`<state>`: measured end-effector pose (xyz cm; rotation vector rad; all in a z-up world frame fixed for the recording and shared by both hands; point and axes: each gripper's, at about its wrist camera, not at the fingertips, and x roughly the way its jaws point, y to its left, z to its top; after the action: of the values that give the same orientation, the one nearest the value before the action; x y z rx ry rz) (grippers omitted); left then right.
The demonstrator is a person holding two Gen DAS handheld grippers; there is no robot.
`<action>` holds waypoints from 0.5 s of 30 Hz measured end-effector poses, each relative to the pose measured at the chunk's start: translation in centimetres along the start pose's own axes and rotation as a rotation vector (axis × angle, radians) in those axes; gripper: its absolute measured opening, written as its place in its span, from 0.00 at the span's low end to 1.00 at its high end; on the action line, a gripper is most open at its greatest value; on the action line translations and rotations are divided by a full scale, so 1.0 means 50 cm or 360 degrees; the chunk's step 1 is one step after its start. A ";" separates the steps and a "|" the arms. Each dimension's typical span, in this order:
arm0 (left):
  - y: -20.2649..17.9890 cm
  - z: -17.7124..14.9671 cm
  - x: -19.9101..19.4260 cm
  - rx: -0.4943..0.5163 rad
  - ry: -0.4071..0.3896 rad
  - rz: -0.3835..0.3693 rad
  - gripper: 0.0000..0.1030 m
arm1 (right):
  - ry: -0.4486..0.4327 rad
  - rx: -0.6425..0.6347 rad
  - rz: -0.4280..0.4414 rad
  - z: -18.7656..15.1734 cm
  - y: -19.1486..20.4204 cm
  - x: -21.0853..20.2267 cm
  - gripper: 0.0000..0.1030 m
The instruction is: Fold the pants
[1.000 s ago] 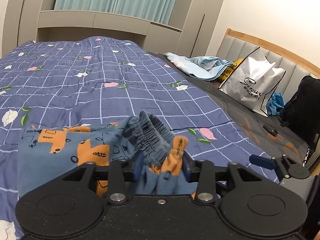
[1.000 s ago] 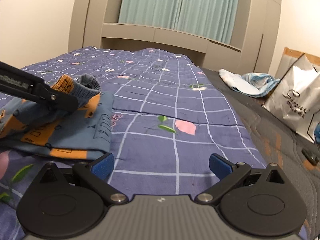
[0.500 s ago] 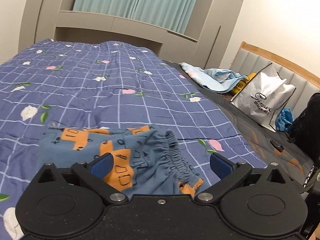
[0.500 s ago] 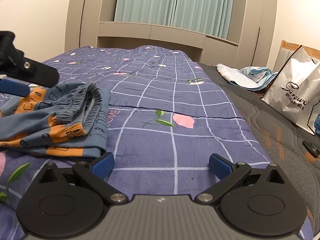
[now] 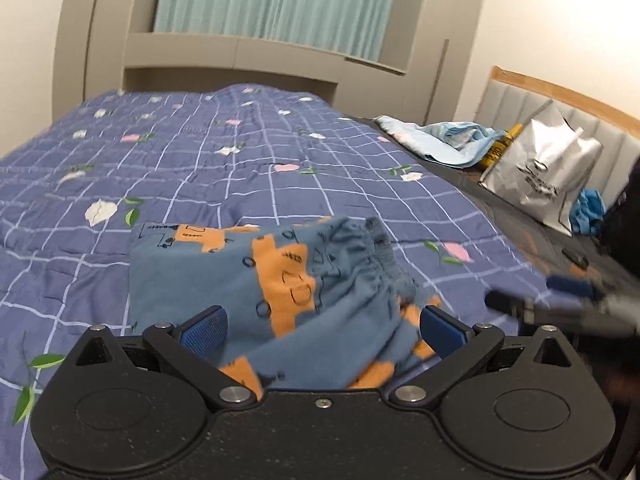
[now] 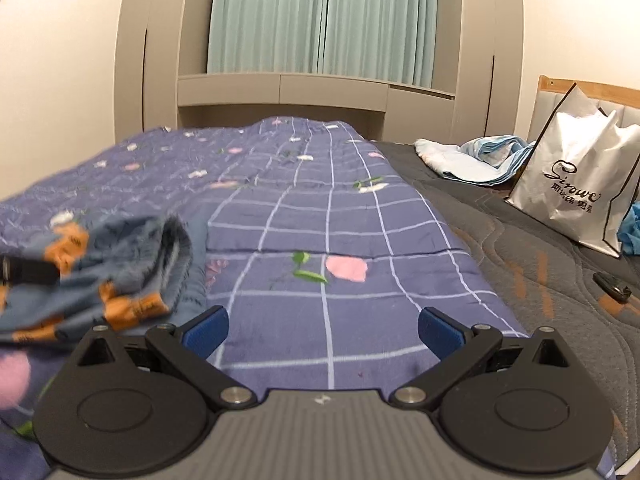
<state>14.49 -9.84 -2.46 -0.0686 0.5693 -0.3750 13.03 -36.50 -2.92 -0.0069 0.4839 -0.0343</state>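
Purple checked quilt (image 5: 280, 152) on bed, teal curtains (image 6: 320, 16), beige wardrobe (image 6: 492, 40)

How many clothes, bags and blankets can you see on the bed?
Pants: 1
Purple checked quilt: 1
Light blue blanket: 1
White shopping bag: 1
Total: 4

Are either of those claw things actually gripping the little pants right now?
No. The left gripper is open with the pants lying loose between its fingers, and the right gripper is open over the bare quilt.
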 end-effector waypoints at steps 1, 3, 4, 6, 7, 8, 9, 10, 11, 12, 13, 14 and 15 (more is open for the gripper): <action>-0.006 -0.008 -0.003 0.0043 -0.0012 0.0000 0.99 | 0.0001 0.0001 0.0034 0.006 0.002 0.001 1.00; -0.020 -0.021 -0.010 0.0145 -0.0031 -0.0011 0.99 | 0.0000 -0.0023 0.0113 0.025 0.012 0.010 1.00; -0.026 -0.026 -0.013 0.0186 -0.0037 -0.0024 0.99 | 0.0012 -0.0039 0.0155 0.035 0.018 0.017 1.00; -0.033 -0.034 -0.018 0.0240 -0.0038 -0.0064 0.99 | 0.0069 -0.0097 0.0278 0.061 0.035 0.043 1.00; -0.034 -0.036 -0.019 0.0246 -0.0035 -0.0076 0.98 | 0.0090 -0.0113 0.0324 0.073 0.043 0.055 1.00; -0.032 -0.038 -0.020 0.0239 -0.0027 -0.0086 0.98 | 0.0113 -0.0123 0.0380 0.085 0.052 0.070 1.00; -0.030 -0.041 -0.019 0.0226 -0.0015 -0.0099 0.98 | 0.0136 -0.0127 0.0430 0.096 0.063 0.085 1.00; -0.027 -0.043 -0.017 0.0209 -0.0001 -0.0117 0.98 | 0.0155 -0.0131 0.0463 0.104 0.074 0.098 1.00; -0.024 -0.045 -0.016 0.0192 0.0013 -0.0133 0.98 | 0.0172 -0.0142 0.0483 0.113 0.085 0.112 1.00; -0.022 -0.048 -0.015 0.0182 0.0024 -0.0143 0.98 | 0.0185 -0.0155 0.0488 0.121 0.096 0.124 1.00; -0.020 -0.050 -0.014 0.0177 0.0031 -0.0148 0.98 | 0.0206 -0.0172 0.0484 0.129 0.108 0.138 1.00; -0.019 -0.052 -0.013 0.0178 0.0036 -0.0154 0.98 | 0.0233 -0.0184 0.0475 0.135 0.119 0.151 1.00; -0.019 -0.053 -0.012 0.0180 0.0038 -0.0159 0.98 | 0.0263 -0.0188 0.0458 0.141 0.129 0.164 1.00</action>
<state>12.28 -10.39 -4.22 0.0166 0.5686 -0.5049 23.74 -30.34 -0.60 -0.0508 0.6478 0.2776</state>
